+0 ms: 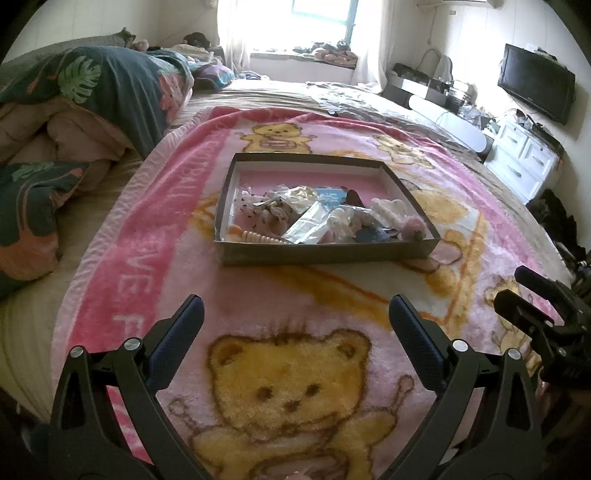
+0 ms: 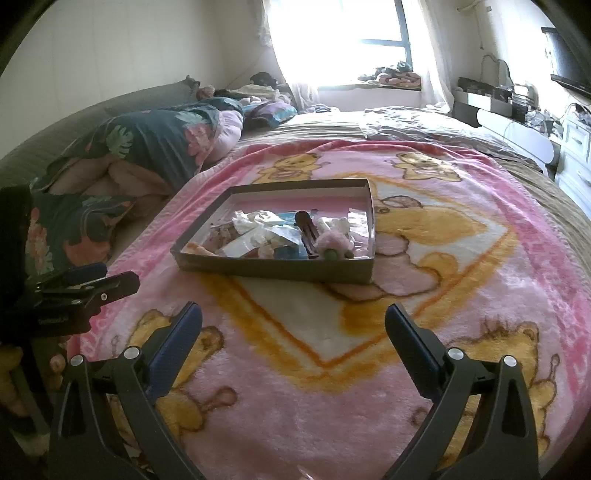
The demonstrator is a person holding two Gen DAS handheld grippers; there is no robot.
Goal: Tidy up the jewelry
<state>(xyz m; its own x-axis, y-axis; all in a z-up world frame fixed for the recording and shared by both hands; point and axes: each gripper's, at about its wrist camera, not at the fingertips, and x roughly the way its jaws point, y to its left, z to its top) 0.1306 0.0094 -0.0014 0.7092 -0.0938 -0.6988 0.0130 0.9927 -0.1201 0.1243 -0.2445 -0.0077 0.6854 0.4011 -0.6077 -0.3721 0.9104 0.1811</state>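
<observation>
Black left gripper (image 1: 295, 314) and right gripper (image 2: 293, 319) hover level, spread wide and empty; jewelry box (image 1: 325, 254) lies ahead.

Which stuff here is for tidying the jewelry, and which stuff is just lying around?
For the job: shallow box, jumbled trinkets inside it, left gripper, right gripper.

Just lying around: teddy-bear blanket, leafy quilt, TV, white drawers.

Ahead of my left claw (image 1: 295, 314), the box's (image 1: 325, 254) near wall hides the bottom of the heap (image 1: 314, 218), whose small bagged pieces I cannot tell apart. My right claw (image 2: 293, 321) is cut by the right edge in the left view, my own claw bases by the bottom edge. The window (image 2: 354, 33) beyond is blown white.
</observation>
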